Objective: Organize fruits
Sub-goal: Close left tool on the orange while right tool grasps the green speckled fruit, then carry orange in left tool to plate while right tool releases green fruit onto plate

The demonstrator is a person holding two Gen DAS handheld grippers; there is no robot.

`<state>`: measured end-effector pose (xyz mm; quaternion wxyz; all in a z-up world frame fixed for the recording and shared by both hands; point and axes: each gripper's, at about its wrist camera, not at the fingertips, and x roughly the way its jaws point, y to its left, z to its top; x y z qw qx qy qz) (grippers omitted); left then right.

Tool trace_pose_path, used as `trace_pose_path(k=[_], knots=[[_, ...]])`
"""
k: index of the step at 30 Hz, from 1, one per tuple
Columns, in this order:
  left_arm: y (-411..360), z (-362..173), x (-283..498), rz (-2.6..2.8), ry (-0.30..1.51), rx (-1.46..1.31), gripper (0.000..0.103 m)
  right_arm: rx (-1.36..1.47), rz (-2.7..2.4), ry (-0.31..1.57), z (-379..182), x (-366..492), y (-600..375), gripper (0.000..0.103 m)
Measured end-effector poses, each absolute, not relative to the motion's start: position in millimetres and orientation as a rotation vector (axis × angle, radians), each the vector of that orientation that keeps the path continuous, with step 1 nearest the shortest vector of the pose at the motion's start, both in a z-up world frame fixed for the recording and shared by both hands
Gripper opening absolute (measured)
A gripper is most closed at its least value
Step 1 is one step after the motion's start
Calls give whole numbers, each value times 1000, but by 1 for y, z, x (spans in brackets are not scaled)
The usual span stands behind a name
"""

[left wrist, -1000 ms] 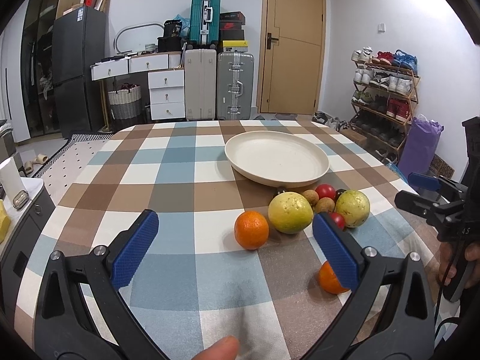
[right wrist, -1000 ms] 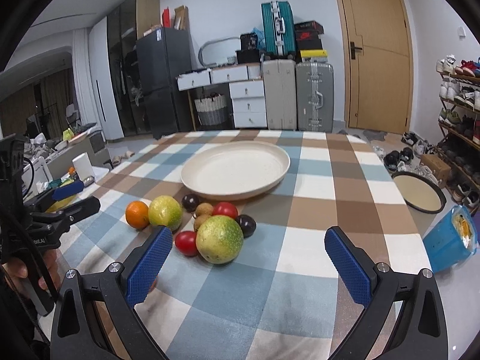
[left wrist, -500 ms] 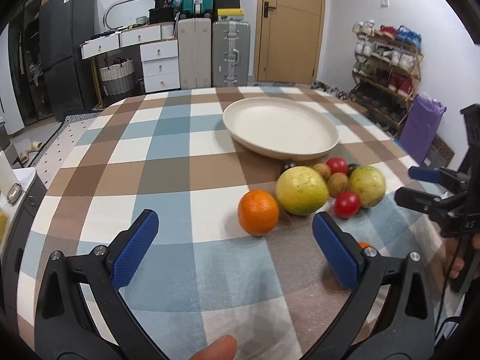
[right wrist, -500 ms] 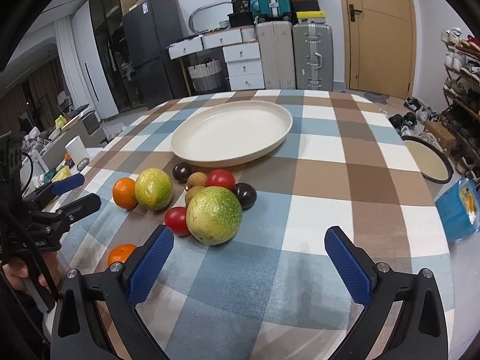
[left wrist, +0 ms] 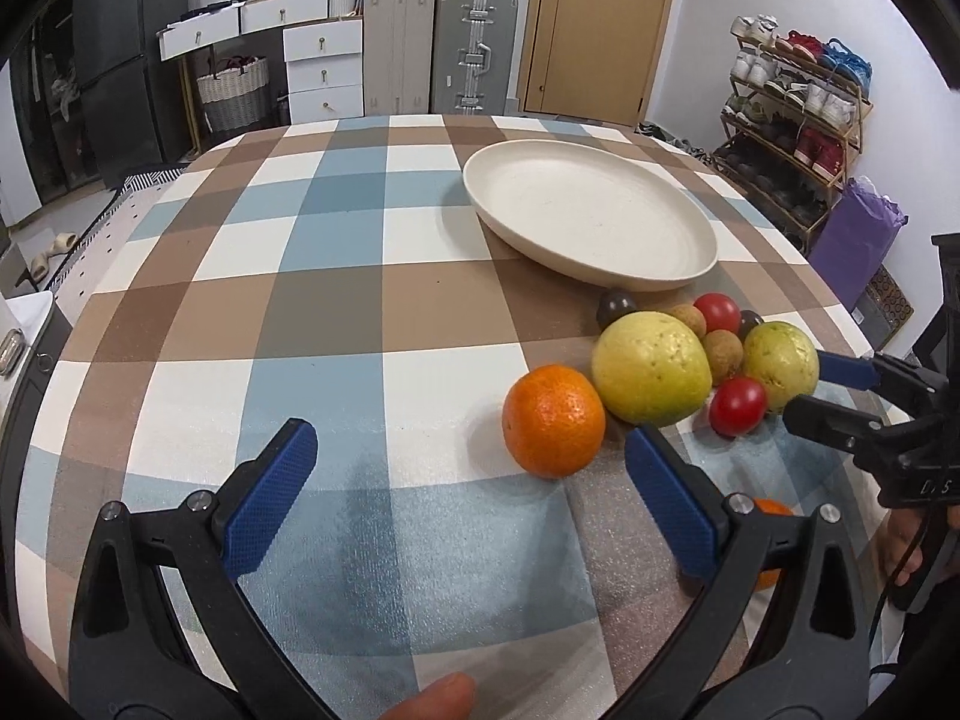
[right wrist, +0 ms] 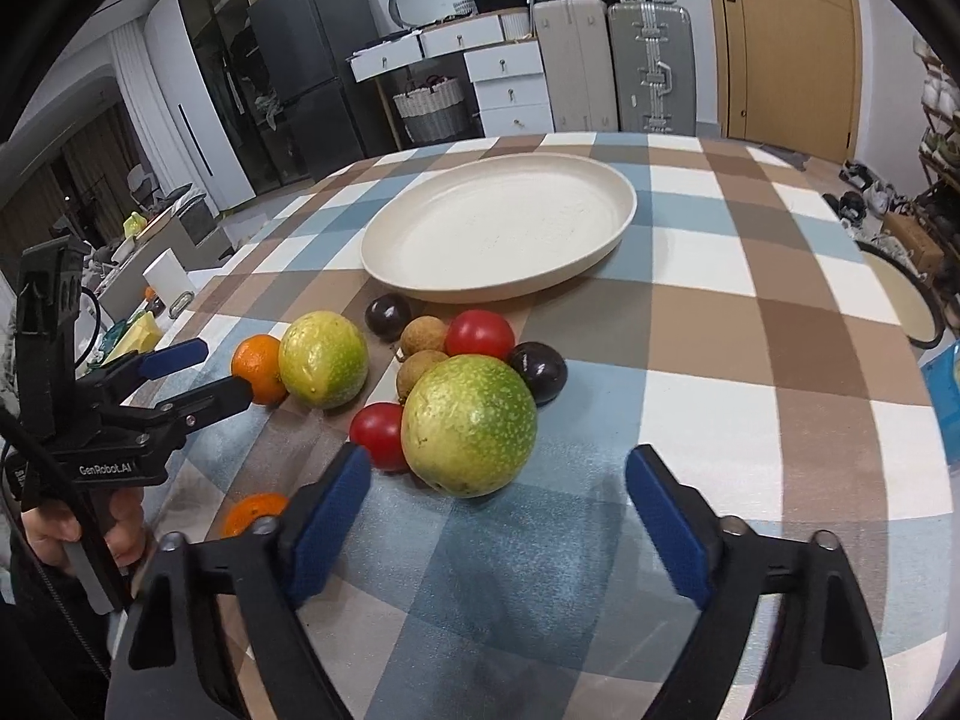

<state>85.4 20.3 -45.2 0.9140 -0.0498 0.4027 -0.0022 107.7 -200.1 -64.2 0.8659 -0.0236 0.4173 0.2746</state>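
- Left gripper [left wrist: 468, 492] spread wide, holding nothing; orange [left wrist: 553, 421] just ahead, toward its right finger.
- Right gripper [right wrist: 498, 516] spread wide, holding nothing; green guava [right wrist: 468, 425] just ahead between the fingertips, long axis unclear.
- Cream plate [right wrist: 420, 282] beyond the fruit cluster, nothing in it.

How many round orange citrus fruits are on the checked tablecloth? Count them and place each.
2. One orange citrus fruit sits left of the yellow-green fruit; a second one lies nearer the person, partly hidden behind gripper fingers. More may be hidden.
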Motion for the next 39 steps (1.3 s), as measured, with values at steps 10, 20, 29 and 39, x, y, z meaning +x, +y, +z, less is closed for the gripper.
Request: trace_pose_path(k=[10,20,29,39], knots=[[11,-46,93,-65,834,-77,86,24,611,894,-67,117,-198,69],[5,-49,97,-141,859,-88,39,99,632,890,-67,120,-203,61],[5,-49,96,-169,853,-111,33,94,639,883,-67,118,-201,49],[9,-41,90,-160,817,-122,33,99,646,861,-65,115,-204,49]])
